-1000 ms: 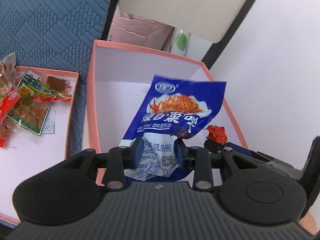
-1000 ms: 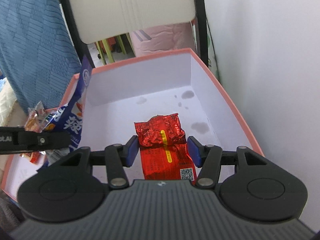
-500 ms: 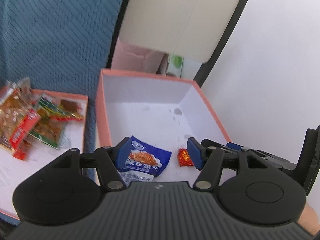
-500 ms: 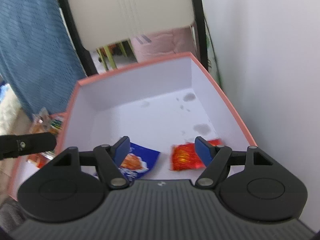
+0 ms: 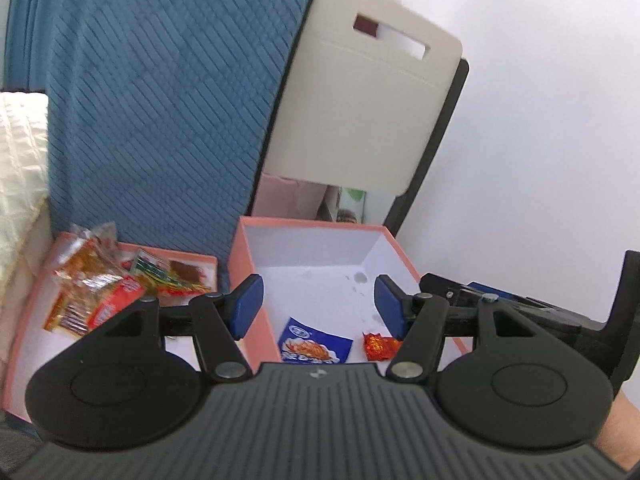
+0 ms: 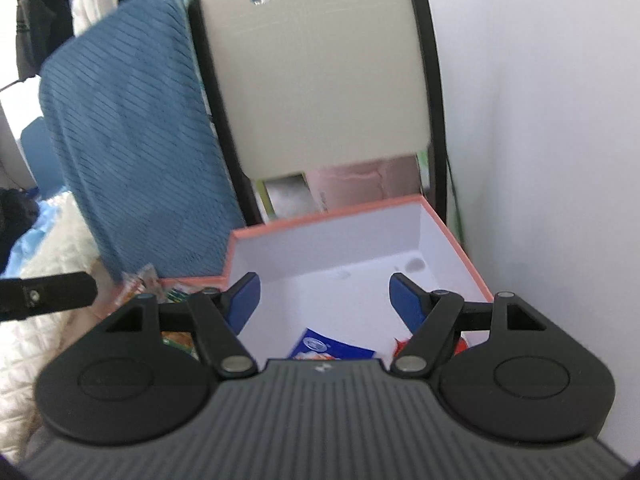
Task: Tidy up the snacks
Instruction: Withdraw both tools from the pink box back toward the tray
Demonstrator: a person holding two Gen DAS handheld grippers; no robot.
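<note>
Left wrist view: left gripper hangs above the near end of the box, fingers spread wide, grasping nothing.
Right wrist view: right gripper hangs above the same box, fingers spread wide, nothing between them.
Surroundings: a blue quilted cover stands behind the box on its left; a cream chair back with a black frame rises right behind it; a white wall runs along the box's right side.
More behind the box: a pink bag sits under the chair back; pale bedding lies far to the box's left.
In the way: each gripper's own body covers the near end of the box, so that rim is hidden.
Box: peach outside, white inside, open top, a few dark spots on its floor.
Box contents: a blue packet lies flat near the near end, a red packet just to its right, apart from it.
Tray: a shallow peach lid lies just left of the box.
Tray contents: a loose pile of snacks in orange, red and green wrappers.
</note>
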